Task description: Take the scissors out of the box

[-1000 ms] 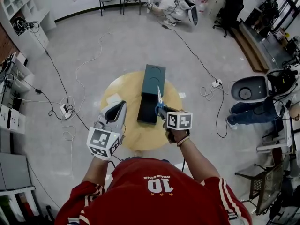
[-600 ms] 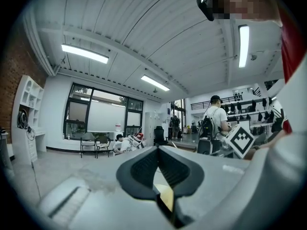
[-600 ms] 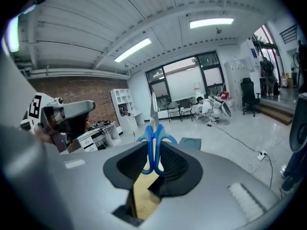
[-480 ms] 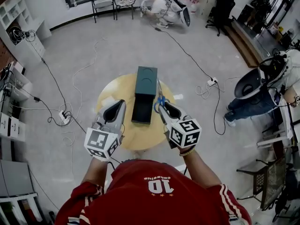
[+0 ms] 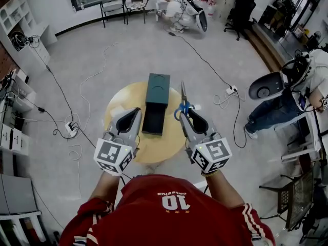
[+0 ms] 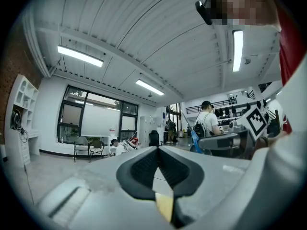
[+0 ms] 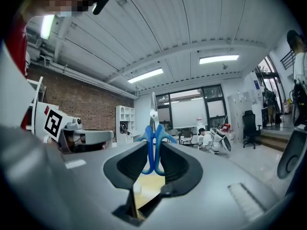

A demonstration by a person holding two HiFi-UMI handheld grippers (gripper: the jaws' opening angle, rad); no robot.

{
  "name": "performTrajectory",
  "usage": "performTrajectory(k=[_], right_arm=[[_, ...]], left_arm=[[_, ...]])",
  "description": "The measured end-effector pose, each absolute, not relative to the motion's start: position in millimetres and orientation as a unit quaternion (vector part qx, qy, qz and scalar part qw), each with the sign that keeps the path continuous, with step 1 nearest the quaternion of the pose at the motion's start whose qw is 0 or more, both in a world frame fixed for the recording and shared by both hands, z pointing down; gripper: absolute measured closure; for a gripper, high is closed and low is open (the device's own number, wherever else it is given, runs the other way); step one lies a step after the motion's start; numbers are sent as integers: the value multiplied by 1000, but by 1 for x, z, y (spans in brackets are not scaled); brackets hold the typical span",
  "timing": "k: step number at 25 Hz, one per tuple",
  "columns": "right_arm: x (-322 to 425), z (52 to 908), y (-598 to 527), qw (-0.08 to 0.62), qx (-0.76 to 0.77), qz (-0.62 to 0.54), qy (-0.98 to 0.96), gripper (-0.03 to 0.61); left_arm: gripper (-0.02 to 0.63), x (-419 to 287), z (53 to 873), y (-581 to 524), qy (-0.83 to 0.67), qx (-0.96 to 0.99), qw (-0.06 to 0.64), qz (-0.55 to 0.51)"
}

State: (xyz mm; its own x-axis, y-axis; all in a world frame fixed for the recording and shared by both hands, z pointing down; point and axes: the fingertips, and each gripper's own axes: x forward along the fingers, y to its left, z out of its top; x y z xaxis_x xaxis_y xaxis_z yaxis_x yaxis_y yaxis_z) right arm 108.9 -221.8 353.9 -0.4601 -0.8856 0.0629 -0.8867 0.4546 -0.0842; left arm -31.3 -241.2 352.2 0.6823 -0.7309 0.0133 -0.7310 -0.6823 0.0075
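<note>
- Grips the scissors (image 5: pixel 182 102) by the blue handle loops in the right gripper (image 5: pixel 185 111), with pads (image 7: pixel 184 164) pressed on either side of the loops (a narrow hold, stopped by the plastic).
- Carries them in the air, clear of the box (image 5: pixel 155 104) and just to its right in the head view, over the edge of the round wooden table (image 5: pixel 119 106).
- In the head view, points the blades away from the person, in line with the gripper's own length.
- In the right gripper view, stands them upright, tips uppermost and handles lowest, with the long axis rising straight from between the jaws.
- Shows both blades shut together as one thin silver strip.
- Shows the left gripper (image 5: pixel 134 111) with fingertips touching each other and nothing between them, level with the near end of the box and to its left.
- Lies lengthways away from the person on the table (the box, that is), dark green, lighter at the far part and darker at the near part.
- Reads "10" in white on the red shirt (image 5: pixel 154 214), upside down in the head view, with smaller print beside it too small to make out.
- Bears black-and-white square patterns on the left marker cube (image 5: pixel 114 157) and the right marker cube (image 5: pixel 211 155), with no letters among them.
</note>
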Motion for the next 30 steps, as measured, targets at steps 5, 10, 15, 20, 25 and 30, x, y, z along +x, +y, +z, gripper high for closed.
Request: performTrajectory(k=[5, 10, 15, 20, 25, 30], right_arm=[[115, 344, -218, -5, 535, 32, -844, 494], [119, 341, -217, 2, 539, 13, -842, 494], [118, 338, -215, -3, 535, 15, -845, 494], [115, 333, -211, -17, 532, 19, -846, 494], [111, 333, -209, -19, 530, 17, -847, 494], [108, 331, -207, -19, 531, 20, -847, 494]], left_arm=[[611, -29, 349, -240, -397, 918, 3, 6], [611, -21, 350, -241, -394, 919, 2, 12], [611, -18, 347, -241, -394, 919, 1, 8], [611, -20, 348, -236, -392, 920, 0, 7], [611, -22, 351, -234, -392, 920, 3, 5], [611, -24, 352, -232, -390, 921, 10, 0]])
